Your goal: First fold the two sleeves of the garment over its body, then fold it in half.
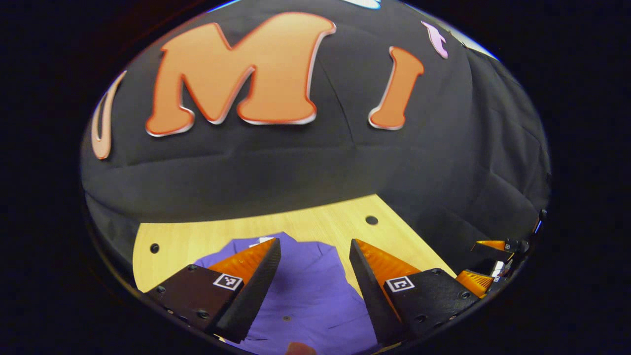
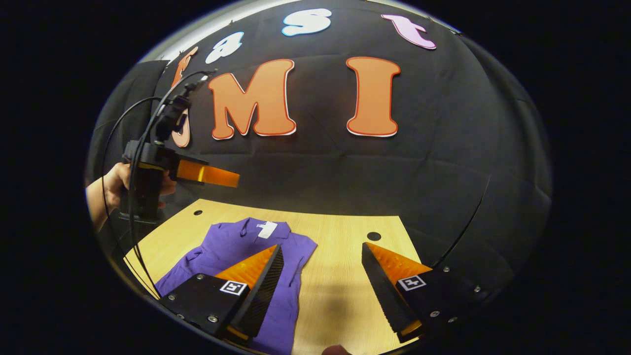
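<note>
Now, in the left gripper view, my left gripper (image 1: 314, 268) hangs over the purple shirt (image 1: 310, 296), and its 2 fingers are spread wide with nothing between them. The shirt lies flat on the wooden table (image 1: 315, 224), right under and just ahead of these fingers. Its collar end, with a small white tag (image 1: 261, 241), points away from me toward the black wall, so the shirt's long way runs from me to the wall. The cloth looks soft and thin, with small buttons down the front. Far off at the right edge I see my right gripper (image 1: 493, 261).

In the right gripper view, my right gripper (image 2: 323, 281) also has its 2 fingers spread apart, holding nothing. Here the shirt (image 2: 231, 246) sits to the left of the gap, partly under the left finger, and bare table (image 2: 335, 276) is under the gap. The table is smooth, pale wood with a few round holes. My left gripper (image 2: 217, 176) floats up high at the left, held in my hand (image 2: 111, 190), above the shirt's far side.

I think the sleeves are not folded over the body yet. Each gripper seems closest to the sleeve on its own side.
</note>
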Action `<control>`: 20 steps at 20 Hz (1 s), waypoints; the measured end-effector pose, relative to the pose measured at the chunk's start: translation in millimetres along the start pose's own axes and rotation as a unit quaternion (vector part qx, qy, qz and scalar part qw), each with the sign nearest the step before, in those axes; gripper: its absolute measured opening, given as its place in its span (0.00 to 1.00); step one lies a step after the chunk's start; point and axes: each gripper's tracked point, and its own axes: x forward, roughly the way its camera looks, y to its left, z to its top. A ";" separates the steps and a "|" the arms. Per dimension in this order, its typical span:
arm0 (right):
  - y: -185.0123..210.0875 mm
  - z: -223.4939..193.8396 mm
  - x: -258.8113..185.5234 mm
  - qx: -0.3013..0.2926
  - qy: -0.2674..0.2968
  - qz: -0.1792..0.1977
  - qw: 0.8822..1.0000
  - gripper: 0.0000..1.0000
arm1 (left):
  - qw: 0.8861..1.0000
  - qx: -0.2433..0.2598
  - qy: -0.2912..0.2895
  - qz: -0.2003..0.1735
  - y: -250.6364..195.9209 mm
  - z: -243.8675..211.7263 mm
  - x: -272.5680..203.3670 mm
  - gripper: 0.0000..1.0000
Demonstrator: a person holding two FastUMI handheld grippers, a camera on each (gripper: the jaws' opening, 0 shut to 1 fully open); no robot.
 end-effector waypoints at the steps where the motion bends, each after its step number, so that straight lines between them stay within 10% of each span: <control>1: 3.7 6.6 0.9 -0.003 -0.008 -0.001 1.000 0.95 | 1.000 0.000 -0.019 0.019 15.1 5.3 -13.1 0.90; 13: 51.9 68.9 1.5 -0.007 -0.117 0.003 0.993 0.95 | 0.950 0.038 -0.234 0.201 121.4 28.8 -189.5 0.95; 20: 54.8 56.3 -6.7 -0.003 -0.124 -0.001 0.992 0.95 | 0.932 0.031 -0.271 0.237 140.2 -15.0 -258.0 0.94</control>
